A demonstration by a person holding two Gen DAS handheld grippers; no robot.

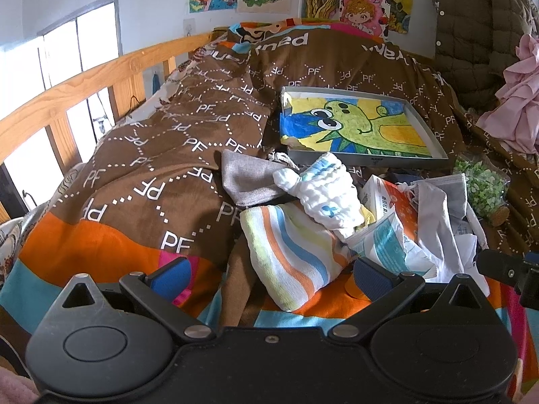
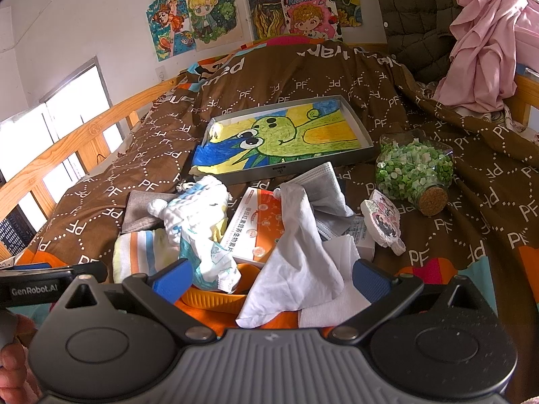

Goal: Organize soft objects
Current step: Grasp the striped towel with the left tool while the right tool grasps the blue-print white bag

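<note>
Both tools are held spread wide over a heap of soft things on a bed covered by a brown quilt (image 1: 161, 141). Nothing is pinched by the left tool (image 1: 269, 274), whose blue pads frame a striped cloth (image 1: 293, 252). The right tool (image 2: 271, 276) is likewise empty, with a white cloth (image 2: 303, 262) lying between its fingers. A white bundled cloth (image 1: 323, 195) rests on the striped one, beside a grey pouch (image 1: 246, 178) and grey face masks (image 2: 323, 188). Behind the heap, 1 shallow tray (image 2: 365, 141) (lined with a dinosaur drawing) lies on the quilt, near a corked jar (image 2: 416, 168).
</note>
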